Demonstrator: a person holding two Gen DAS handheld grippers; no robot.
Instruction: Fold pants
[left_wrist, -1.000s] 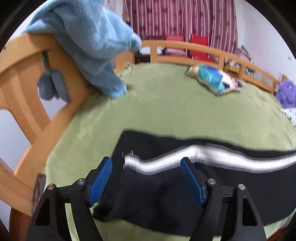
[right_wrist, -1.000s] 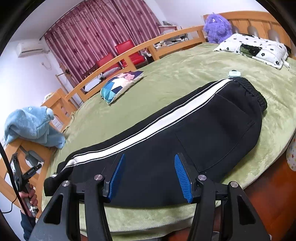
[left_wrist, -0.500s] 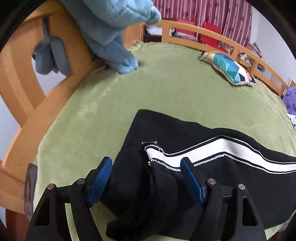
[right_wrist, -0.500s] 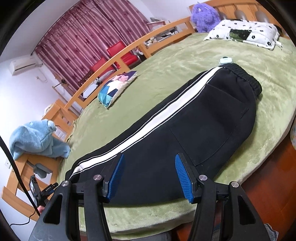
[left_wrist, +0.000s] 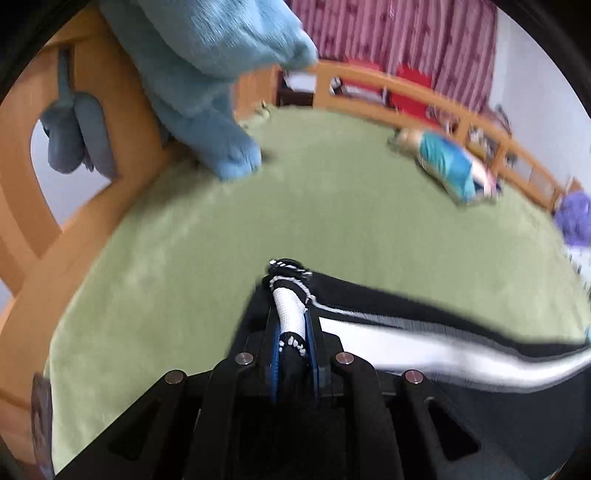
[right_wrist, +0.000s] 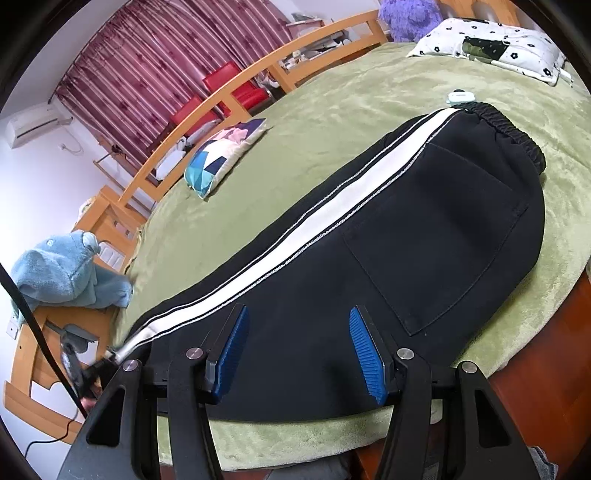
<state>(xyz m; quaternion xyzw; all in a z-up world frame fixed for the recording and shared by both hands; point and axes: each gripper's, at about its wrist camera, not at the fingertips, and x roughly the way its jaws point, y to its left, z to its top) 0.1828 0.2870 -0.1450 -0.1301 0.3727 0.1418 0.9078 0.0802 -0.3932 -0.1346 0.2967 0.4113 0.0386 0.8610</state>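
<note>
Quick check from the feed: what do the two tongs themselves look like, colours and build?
Both match. The right tongs have black angular arms with triangular cut-outs, round silver bolts at the joints, and two blue ribbed pads. The left tongs show the same black frame, silver bolts and blue pad edges. A black cable runs past at the left of the right wrist view. No markings visible.

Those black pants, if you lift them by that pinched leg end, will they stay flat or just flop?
Probably flop: the pants already bunch where the left gripper pinches the cuff. The fabric looks thick, so likely fairly heavy. They may drag on the fuzzy green blanket.
</note>
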